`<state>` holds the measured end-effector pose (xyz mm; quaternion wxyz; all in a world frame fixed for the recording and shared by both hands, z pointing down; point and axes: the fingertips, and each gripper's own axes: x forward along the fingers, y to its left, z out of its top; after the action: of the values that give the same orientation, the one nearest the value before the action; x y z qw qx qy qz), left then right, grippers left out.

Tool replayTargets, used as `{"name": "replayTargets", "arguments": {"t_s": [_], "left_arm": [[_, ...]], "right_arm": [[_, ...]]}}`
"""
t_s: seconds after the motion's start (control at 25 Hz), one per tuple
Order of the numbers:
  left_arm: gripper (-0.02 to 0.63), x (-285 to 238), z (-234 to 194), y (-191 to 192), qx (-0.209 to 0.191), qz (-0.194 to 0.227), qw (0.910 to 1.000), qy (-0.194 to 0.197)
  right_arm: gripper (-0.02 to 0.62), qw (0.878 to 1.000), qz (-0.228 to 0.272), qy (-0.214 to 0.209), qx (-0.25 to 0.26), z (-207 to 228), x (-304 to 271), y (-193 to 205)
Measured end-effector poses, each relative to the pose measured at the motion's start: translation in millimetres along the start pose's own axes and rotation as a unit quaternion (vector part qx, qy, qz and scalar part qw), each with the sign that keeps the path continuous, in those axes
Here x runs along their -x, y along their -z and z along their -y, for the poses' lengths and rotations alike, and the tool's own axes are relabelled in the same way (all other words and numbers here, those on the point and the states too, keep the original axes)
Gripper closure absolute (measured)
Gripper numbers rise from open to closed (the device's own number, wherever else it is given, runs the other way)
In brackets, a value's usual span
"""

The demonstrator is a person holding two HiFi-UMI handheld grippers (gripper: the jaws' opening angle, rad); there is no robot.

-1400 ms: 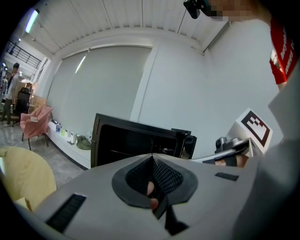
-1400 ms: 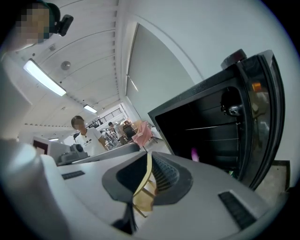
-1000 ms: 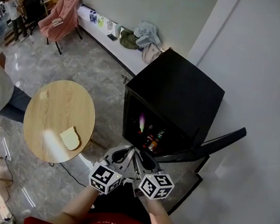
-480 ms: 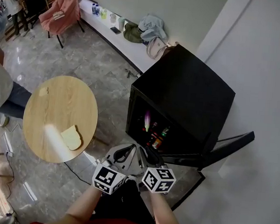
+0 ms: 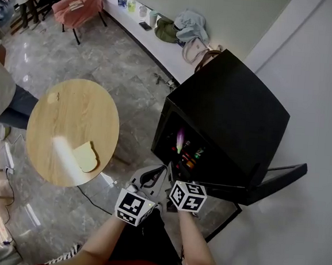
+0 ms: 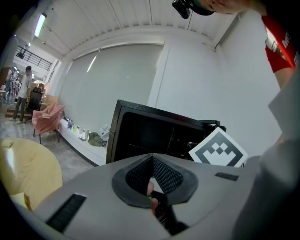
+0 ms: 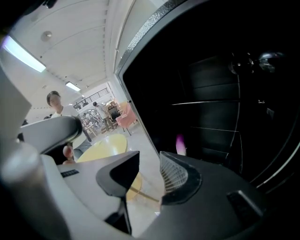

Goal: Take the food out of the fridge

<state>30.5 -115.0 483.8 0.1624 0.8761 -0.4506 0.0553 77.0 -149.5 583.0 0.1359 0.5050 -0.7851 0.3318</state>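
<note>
1. Fridge (image 5: 231, 114): black, standing on the floor by the white wall, door (image 5: 277, 178) swung open.
2. Food (image 5: 188, 158): small colourful containers low inside the fridge, beside a pink glow; kinds too small to tell.
3. Left tool (image 6: 151, 157): tips narrowed together, nothing held, aimed at the open fridge.
4. Right tool (image 7: 150, 157): jaws moderately apart, nothing between them, just before the fridge opening.
5. Worktop (image 5: 74, 121): round, wooden, well apart from the fridge; carries a bread slice (image 5: 86, 156) and a small scrap (image 5: 53, 97).
</note>
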Motion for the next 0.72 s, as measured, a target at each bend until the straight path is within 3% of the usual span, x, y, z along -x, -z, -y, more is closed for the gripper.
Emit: {"name": "replayTargets", "arguments": {"t_s": [0.44, 0.72], "left_arm": [[0.604, -33, -27, 57, 0.027, -0.048, 0.9983, -0.017], [0.604, -44, -42, 80, 0.044, -0.056, 0.9972, -0.022]], "right_arm": [[0.477, 1.0, -0.023, 0.006, 0.006, 14, -31, 25], [0.477, 0.999, -0.032, 0.018, 0.012, 28, -47, 30]]}}
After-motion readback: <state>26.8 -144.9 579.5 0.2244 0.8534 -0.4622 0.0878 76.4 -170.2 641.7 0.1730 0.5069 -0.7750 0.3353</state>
